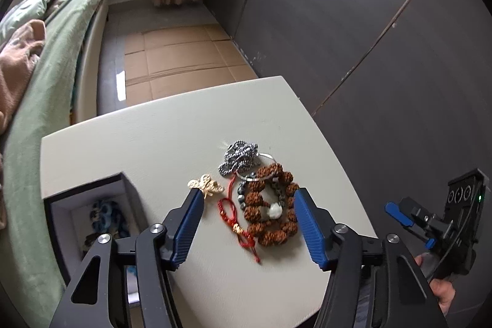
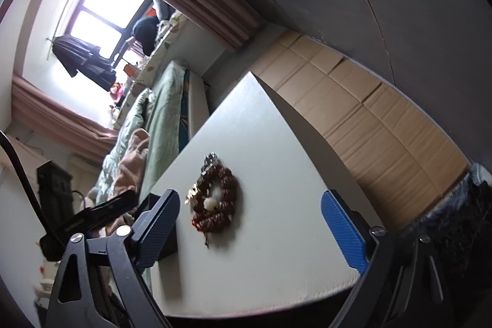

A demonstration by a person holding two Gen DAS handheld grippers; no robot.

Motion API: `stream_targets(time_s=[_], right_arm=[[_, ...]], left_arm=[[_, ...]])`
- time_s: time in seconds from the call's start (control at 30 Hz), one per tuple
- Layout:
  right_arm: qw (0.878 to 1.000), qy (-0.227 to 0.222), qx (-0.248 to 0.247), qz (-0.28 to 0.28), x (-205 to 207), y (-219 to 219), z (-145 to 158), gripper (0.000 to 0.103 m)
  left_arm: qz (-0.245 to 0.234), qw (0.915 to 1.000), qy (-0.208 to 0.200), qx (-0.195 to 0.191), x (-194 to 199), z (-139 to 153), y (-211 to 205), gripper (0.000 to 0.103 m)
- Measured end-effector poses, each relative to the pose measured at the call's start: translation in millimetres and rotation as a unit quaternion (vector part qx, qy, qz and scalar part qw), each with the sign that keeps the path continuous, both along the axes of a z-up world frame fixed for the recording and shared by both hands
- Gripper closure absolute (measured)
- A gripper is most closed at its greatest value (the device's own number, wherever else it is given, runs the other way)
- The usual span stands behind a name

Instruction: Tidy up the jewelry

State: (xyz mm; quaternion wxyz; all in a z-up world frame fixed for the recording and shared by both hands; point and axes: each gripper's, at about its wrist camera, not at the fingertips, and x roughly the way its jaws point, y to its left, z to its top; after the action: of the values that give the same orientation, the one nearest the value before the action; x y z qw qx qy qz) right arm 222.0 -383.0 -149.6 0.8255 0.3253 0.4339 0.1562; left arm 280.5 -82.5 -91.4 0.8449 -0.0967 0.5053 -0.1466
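A pile of jewelry lies on the white table [image 1: 153,143]: a brown bead bracelet [image 1: 272,206] with a white bead, a red cord bracelet [image 1: 236,223], a silver chain [image 1: 238,157], a gold piece [image 1: 206,185]. My left gripper [image 1: 247,195] is open above the table, its blue fingers on either side of the pile. An open dark box [image 1: 89,205] at the left holds blue jewelry [image 1: 106,215]. My right gripper [image 2: 250,200] is open and empty, off the table's near right edge; the bead bracelet [image 2: 216,202] lies ahead of it. It also shows in the left wrist view [image 1: 399,212].
A bed with green bedding [image 1: 46,82] runs along the left of the table. Flattened cardboard [image 1: 181,57] covers the floor beyond the table. A dark wardrobe wall [image 1: 369,36] stands at the right. A window with curtains [image 2: 101,11] is at the far end.
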Motion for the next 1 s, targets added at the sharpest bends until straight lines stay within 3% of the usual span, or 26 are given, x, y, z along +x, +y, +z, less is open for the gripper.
stream_targets(time_s=[0.1,0.17,0.3,0.4,0.53,0.63,1.0], right_arm=[[1.000,0.007,0.015,-0.003,7.2,1.9,-7.3,0.012],[1.000,0.010,0.023,-0.004,13.0,2.6,-11.6,0.017],[0.999,0.018,0.027,-0.008,20.3,4.4,-17.6,0.017],[0.999,0.030,0.038,-0.006,24.6,4.4,-23.9,0.017],[0.998,0.038,0.044,-0.003,27.5,4.7,-28.2,0.017],[0.998,0.038,0.049,-0.004,27.9,4.9,-28.4,0.017],[0.997,0.043,0.063,-0.003,26.2,12.2,-36.4,0.017]], left_arm=[[0.005,0.9999,0.013,0.000,12.4,-7.8,-3.6,0.053],[0.004,0.9997,0.023,-0.007,18.6,-13.5,-6.5,0.053],[0.000,0.9990,0.042,-0.016,26.0,-25.6,-12.2,0.054],[0.024,0.9969,0.067,-0.034,32.5,-38.1,-8.6,0.056],[0.077,0.9892,0.097,-0.079,37.8,-53.6,-0.6,0.059],[0.108,0.9819,0.114,-0.106,40.0,-62.2,3.2,0.070],[0.170,0.9657,0.149,-0.128,49.1,-81.3,0.2,0.070]])
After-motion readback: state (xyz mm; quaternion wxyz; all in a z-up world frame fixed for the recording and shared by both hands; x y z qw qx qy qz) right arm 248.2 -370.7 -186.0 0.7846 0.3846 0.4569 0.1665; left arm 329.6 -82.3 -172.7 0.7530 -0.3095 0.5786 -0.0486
